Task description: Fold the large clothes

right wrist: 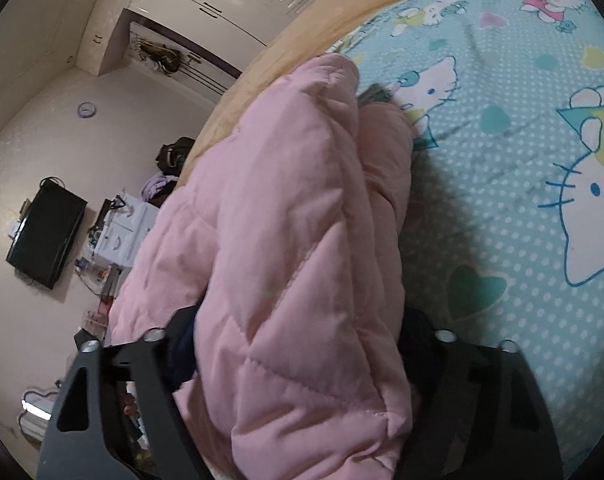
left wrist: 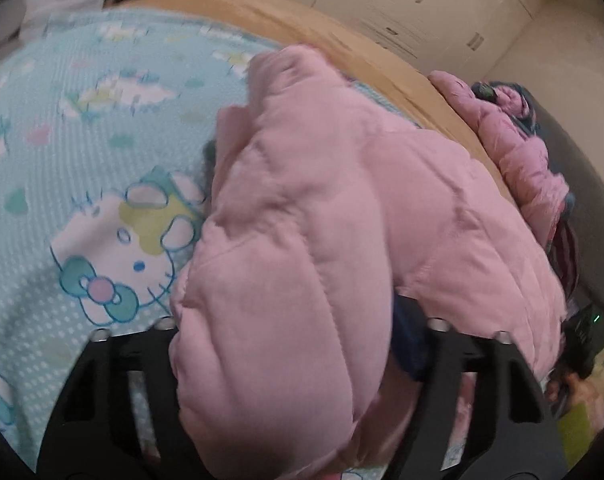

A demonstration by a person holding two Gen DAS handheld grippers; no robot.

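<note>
At the bed's (left wrist: 81,128) wooden edge, both tongs, left (left wrist: 297,344) and right (right wrist: 297,344), are pinching, half-open, the quilted pink padded jacket (left wrist: 342,208), mid-fold; next, laying it flat.

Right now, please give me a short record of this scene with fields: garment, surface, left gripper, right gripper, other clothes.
garment: pink quilted jacket, bunched up on the bed
surface: blue cat-print sheet, tan bed edge behind
left gripper: jacket fabric between its jaws, grip not clear
right gripper: jacket fabric between its jaws, grip not clear
other clothes: second pink garment past the bed edge
</note>
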